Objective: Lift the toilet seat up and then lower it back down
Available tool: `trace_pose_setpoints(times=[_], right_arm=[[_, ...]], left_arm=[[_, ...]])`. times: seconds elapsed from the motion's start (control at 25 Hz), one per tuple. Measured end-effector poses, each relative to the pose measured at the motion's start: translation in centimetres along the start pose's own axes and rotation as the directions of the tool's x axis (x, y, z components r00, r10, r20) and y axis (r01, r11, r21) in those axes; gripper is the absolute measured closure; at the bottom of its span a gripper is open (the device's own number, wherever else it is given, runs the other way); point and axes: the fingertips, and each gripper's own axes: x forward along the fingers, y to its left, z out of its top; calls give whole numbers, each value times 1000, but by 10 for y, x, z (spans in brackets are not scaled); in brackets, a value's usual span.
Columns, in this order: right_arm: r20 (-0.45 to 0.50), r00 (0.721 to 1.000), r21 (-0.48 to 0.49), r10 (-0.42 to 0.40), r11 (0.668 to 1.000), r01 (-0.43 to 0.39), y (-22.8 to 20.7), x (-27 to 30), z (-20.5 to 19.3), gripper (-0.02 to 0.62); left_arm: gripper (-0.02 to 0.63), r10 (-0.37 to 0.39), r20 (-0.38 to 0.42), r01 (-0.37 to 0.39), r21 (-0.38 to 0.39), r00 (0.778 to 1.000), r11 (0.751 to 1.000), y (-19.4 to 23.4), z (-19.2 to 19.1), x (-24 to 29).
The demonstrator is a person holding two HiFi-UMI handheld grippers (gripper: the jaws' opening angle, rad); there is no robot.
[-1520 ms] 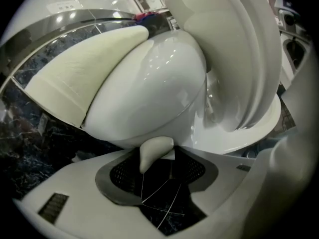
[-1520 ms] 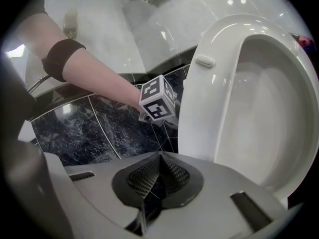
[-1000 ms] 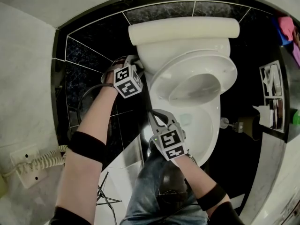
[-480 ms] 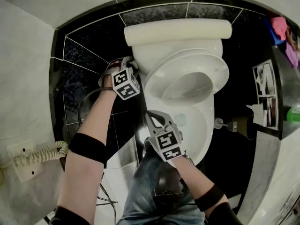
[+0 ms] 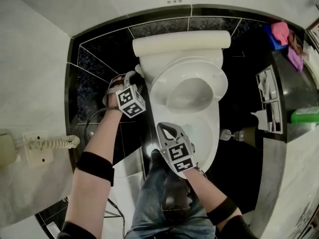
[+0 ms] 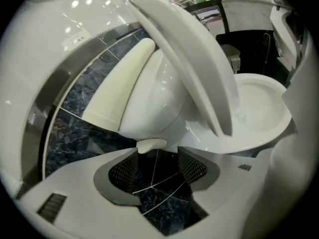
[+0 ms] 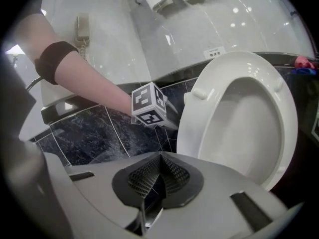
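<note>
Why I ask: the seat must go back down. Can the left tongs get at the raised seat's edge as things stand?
Probably yes. The left tongs have just been opening, nothing between them, and the raised toilet seat tilts just ahead, its near edge bare. The right tongs, shut, hang clear.

No words or numbers could be read. A small white label (image 5: 174, 0) sat on the wall (image 5: 124, 4) at twelve o'clock from the toilet tank (image 5: 179, 44). Its print was too tiny to read.

White oval toilet seat (image 5: 157, 88) raised, steeply tilted.
</note>
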Motion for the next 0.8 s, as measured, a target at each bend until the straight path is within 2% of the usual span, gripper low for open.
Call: trace_pose_setpoints(times=[0.28,0.48,0.64,0.8], right_arm=[[3,1000,-40,-13,999,13,12,-71,21,592],[2,1000,-67,-31,997,31,18,-134,37,592],[21,998,-87,-56,995,57,17,-186,54,592],[39,997,-110,-70,991,74,13,-238,67,592]], left_arm=[[388,47,30,-43,-140,998,989,-16,23,-105],[478,100,64,-84,-217,993,973,-40,52,-189],[588,182,121,-128,-361,976,924,-42,82,-260],[600,219,165,-112,-494,962,862,-56,115,-323]])
